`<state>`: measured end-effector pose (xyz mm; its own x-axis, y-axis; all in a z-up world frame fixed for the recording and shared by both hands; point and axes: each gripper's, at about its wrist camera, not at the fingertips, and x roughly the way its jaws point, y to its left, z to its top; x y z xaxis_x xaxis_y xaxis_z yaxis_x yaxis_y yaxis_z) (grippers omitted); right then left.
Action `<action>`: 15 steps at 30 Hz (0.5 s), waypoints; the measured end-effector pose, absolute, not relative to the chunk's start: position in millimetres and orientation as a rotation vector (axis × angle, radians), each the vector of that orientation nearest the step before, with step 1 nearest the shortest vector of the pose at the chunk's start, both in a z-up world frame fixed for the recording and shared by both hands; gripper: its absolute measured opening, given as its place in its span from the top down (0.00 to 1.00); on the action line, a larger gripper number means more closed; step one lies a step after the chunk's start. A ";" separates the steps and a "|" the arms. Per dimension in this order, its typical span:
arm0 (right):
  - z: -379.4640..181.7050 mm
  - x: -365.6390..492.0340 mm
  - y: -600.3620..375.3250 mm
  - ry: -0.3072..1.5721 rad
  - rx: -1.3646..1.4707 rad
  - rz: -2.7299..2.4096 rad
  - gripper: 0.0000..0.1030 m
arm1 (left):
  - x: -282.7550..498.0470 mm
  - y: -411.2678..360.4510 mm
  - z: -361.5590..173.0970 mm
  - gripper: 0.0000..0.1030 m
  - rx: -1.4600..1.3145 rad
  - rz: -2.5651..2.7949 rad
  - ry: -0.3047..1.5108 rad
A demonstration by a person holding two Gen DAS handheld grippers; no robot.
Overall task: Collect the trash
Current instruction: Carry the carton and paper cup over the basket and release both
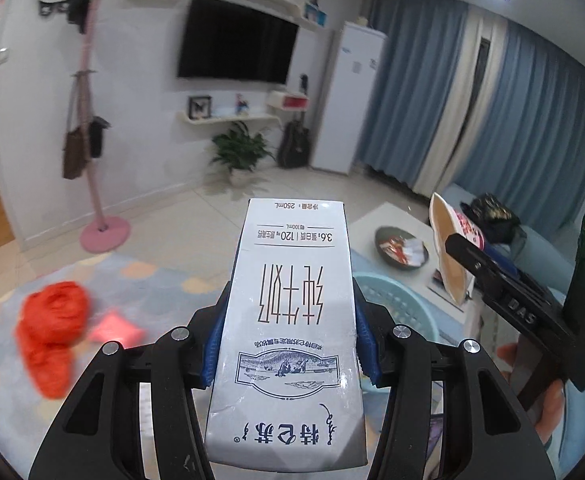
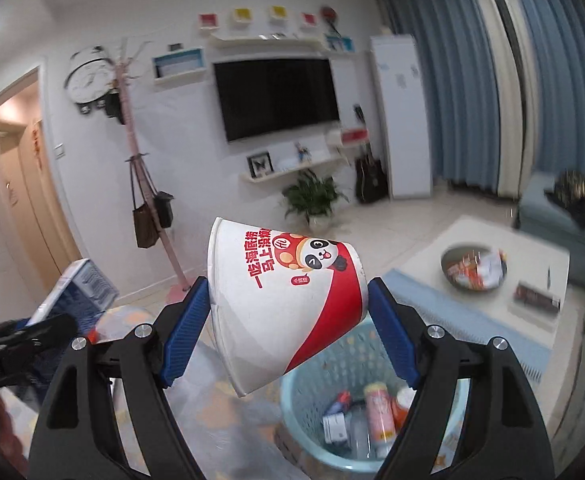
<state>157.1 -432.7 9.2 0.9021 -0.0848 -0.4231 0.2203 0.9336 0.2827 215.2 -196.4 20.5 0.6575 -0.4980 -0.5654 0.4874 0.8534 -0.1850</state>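
Observation:
My left gripper [image 1: 288, 320] is shut on a white and blue milk carton [image 1: 288, 320], which lies lengthwise between the blue pads, its print upside down. My right gripper [image 2: 288, 312] is shut on a white and red paper noodle cup [image 2: 284, 300] with a panda picture, held on its side. Both are up in the air. A light blue plastic basket [image 2: 312, 360] stands on the rug right below the cup, with several bottles and packets inside; its rim [image 1: 396, 296] shows behind the carton. The right gripper and cup [image 1: 452, 248] appear at the right of the left wrist view.
A white low table [image 2: 532, 256] holds a dark bowl [image 2: 474, 266] of wrappers and a dark flat item. Red cloth [image 1: 52, 320] lies on the patterned rug. A pink coat stand [image 1: 96, 184], a potted plant [image 1: 238, 152] and a blue sofa [image 2: 564, 208] stand around.

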 end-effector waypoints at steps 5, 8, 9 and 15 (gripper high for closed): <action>-22.9 158.3 -479.6 0.493 0.392 -0.250 0.27 | 233.0 -250.1 -6.8 0.51 -0.010 -0.629 0.728; -49.1 165.7 -508.1 0.578 0.511 -0.228 0.27 | 241.0 -271.5 -21.9 0.51 -0.002 -0.656 0.765; -56.3 169.2 -515.2 0.600 0.537 -0.225 0.27 | 244.1 -280.2 -28.9 0.51 0.001 -0.662 0.781; -96.0 179.7 -528.0 0.710 0.519 -0.288 0.27 | 258.5 -314.0 -63.5 0.51 0.029 -0.677 0.862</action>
<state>179.7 -528.0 -96.0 0.7270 -0.0776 -0.6822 0.4204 0.8359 0.3529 258.5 -314.0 -63.5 0.4570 -0.5378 -0.7085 0.5604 0.7927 -0.2402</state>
